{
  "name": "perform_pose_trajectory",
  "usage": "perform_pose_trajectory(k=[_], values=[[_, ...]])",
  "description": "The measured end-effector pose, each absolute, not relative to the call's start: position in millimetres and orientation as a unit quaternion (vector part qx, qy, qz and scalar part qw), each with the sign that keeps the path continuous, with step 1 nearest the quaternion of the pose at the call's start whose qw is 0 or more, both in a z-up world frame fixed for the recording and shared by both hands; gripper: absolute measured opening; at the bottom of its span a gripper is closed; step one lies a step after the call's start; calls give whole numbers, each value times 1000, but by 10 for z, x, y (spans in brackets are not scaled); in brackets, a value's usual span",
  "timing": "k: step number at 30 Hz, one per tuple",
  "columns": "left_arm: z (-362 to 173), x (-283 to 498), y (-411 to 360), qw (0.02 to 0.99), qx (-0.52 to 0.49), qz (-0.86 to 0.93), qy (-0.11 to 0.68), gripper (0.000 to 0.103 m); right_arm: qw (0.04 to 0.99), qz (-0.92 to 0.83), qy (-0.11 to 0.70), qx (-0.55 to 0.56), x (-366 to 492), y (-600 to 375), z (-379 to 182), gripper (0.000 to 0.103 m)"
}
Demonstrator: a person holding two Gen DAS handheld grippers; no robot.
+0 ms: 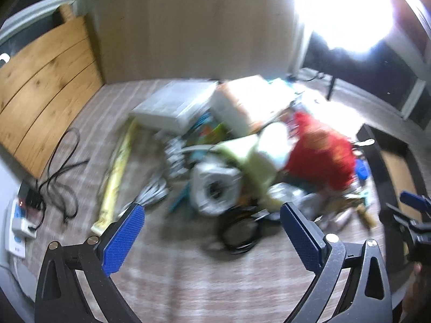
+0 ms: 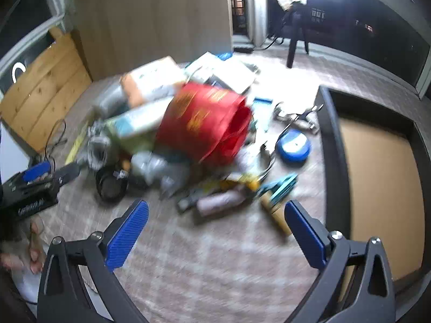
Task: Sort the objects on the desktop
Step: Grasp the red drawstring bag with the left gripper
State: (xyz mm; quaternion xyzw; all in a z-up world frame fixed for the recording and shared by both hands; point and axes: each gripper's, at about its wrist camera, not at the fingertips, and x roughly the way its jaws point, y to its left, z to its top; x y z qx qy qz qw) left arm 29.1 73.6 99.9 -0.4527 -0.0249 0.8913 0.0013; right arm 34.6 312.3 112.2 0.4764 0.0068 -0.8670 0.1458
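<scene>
— Which containers do you see?

— A dark-walled tray (image 2: 377, 188) at the right with a bare tan floor inside. A red bag (image 2: 204, 121) lies tipped on the heap (image 1: 229, 148), mouth to the right; the blur hides what it holds.

— And the heap itself?

— Mid-carpet: white boxes (image 1: 175, 105) at the far side, a blue disc (image 2: 293, 145) between bag and tray, a pale bottle (image 2: 221, 202) and a tan tube (image 2: 277, 215) at its near edge, a black coil (image 2: 111, 185) near left.

— The claws?

— Left gripper (image 1: 212, 226) and right gripper (image 2: 215, 220) both spread wide, holding nothing, short of the heap.

— Room to move?

— Open carpet (image 2: 204, 269) lies between the fingers and the heap. Left, a wooden panel (image 1: 45, 91) and cables (image 1: 62, 180); the tray wall edges the right.
</scene>
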Motion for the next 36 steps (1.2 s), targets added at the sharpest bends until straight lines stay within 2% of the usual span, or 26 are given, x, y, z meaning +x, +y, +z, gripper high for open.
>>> perform_pose_trajectory(k=[1,5,9,11,13,18,21,33,36], values=[[1062,248,825,14,-449,893,-25,98,144,-869,7,474,287,3166,1153,100],[1115,24,1190,47,-443,895,-7,93,160,-864,-4,477,-25,3317,1276,84],[1032,-165,1486,75,-455,887,4,87,173,-852,-11,494,-378,3336,1252,84],[965,-223,1595,86,-465,881,-2,87,181,-844,-10,504,-531,3317,1198,76],[918,-231,1664,92,-471,877,-14,87,192,-835,-15,515,-658,3289,1162,72],[835,-225,1745,91,-484,870,-39,86,223,-822,-14,524,-1028,3169,1075,73],[805,-255,1766,83,-493,864,-60,77,236,-816,3,527,-1183,3055,1034,73],[651,-442,2001,99,-516,846,-96,77,307,-764,19,568,-1521,2714,747,73],[626,-512,2026,104,-515,845,-103,74,325,-748,9,579,-1526,2696,711,73]])
